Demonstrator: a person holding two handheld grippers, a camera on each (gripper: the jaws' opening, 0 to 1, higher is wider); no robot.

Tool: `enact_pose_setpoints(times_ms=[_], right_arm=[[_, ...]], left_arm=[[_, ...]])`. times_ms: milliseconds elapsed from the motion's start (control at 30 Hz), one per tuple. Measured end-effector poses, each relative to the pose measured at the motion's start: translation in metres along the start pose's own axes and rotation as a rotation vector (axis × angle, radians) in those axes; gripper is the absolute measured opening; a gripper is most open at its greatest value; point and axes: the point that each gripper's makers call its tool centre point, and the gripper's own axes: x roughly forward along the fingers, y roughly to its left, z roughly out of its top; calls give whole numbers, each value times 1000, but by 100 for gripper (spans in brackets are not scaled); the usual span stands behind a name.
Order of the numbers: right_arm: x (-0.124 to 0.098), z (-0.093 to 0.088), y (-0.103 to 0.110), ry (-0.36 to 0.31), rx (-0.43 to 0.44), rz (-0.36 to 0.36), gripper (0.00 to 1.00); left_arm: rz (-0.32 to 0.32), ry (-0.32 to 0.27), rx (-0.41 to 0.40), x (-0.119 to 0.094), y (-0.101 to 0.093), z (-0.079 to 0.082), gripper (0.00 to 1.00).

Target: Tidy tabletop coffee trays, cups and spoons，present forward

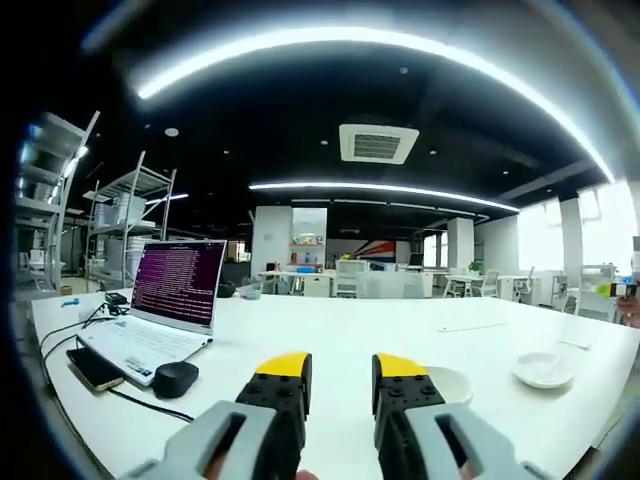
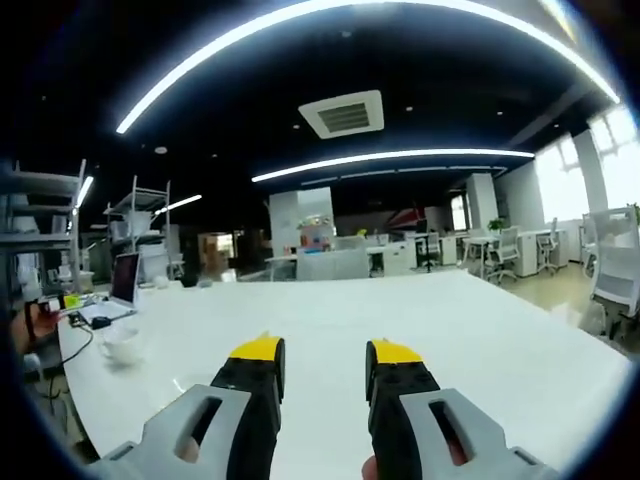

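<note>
Hovering over the white bench (image 1: 400, 330), your left gripper (image 1: 340, 372) and right gripper (image 2: 323, 360) gape wide, empty. Saucer (image 1: 543, 370) lies lower right in the left gripper view; cup (image 2: 120, 347) lower left in the right gripper view, near the laptop (image 1: 165, 305).

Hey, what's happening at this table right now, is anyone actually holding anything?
Nobody is holding anything yet. A person has a tool in each hand; the left tool and the right tool both hover open over the white table. Ahead of the left tool sit a white cup and, further right, a saucer. An open laptop, a phone and a mouse lie to the left. The right gripper view shows another cup far off to the left.
</note>
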Motion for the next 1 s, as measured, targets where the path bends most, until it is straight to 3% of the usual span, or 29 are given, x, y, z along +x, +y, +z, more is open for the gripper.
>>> enact_pose_setpoints(times_ms=[67,367,467,600,933,1000], right_arm=[[5,9,8,-26,-41,25,33],[22,22,41,-21,-77,98,33],[29,24,59,-30,-94,141,33],[41,23,86,-9,-101,210,33],[57,39,133,-22,-156,313,33],[61,41,145,-16,-166,344,33]], left_arm=[[-24,6,28,-1,-4,3,29],[-57,-1,62,-5,-8,19,29],[-72,0,38,-3,-7,20,29],[-91,41,-23,0,-6,17,29],[-107,78,-10,0,-3,26,29],[-109,119,-13,1,-3,23,29]])
